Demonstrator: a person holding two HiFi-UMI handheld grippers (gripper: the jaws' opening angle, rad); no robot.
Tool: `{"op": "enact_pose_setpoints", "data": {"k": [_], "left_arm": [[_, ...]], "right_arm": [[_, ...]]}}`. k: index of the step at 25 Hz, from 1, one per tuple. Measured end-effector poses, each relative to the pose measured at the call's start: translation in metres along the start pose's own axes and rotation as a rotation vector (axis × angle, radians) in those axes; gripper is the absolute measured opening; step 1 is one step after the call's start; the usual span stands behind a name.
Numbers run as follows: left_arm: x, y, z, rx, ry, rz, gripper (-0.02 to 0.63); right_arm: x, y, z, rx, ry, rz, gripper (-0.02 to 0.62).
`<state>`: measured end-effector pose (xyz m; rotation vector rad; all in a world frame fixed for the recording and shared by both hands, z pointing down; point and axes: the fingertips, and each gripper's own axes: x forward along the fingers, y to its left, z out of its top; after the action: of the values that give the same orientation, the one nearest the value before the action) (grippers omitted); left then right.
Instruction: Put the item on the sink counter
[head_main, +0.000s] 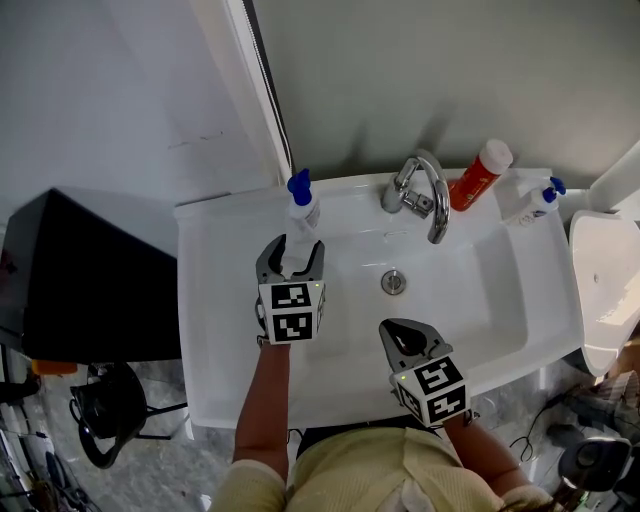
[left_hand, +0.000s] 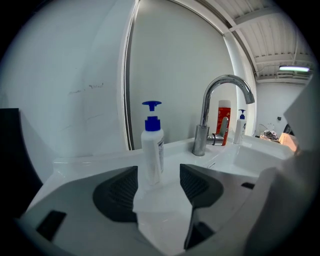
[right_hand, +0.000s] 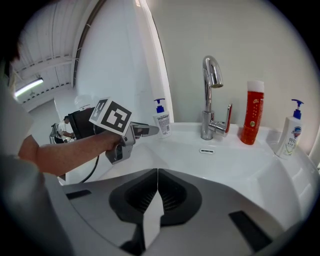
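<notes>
Now the white pump bottle (head_main: 304, 208) with the blue head stands upright at the back left corner of the surface (head_main: 215, 300), left of the faucet (head_main: 425, 190). The left tool (head_main: 296, 250) is spread wide, its jaws just short of the bottle, holding nothing. The right tool (head_main: 395, 330) is closed and empty, over the basin's front edge.
</notes>
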<state>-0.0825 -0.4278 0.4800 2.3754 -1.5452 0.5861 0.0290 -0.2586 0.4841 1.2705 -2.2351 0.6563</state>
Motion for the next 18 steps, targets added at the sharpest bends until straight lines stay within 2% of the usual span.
{"op": "enact_pose_setpoints", "data": {"k": [14, 18], "left_arm": [[-0.053, -0.015, 0.001, -0.022, -0.008, -0.009, 0.284], [-0.068, -0.024, 0.001, -0.023, 0.004, -0.037, 0.282]], "right_arm": [[-0.015, 0.003, 0.006, -0.025, -0.04, -0.001, 0.025], [-0.017, 0.0, 0.012, -0.031, -0.055, -0.006, 0.025]]}}
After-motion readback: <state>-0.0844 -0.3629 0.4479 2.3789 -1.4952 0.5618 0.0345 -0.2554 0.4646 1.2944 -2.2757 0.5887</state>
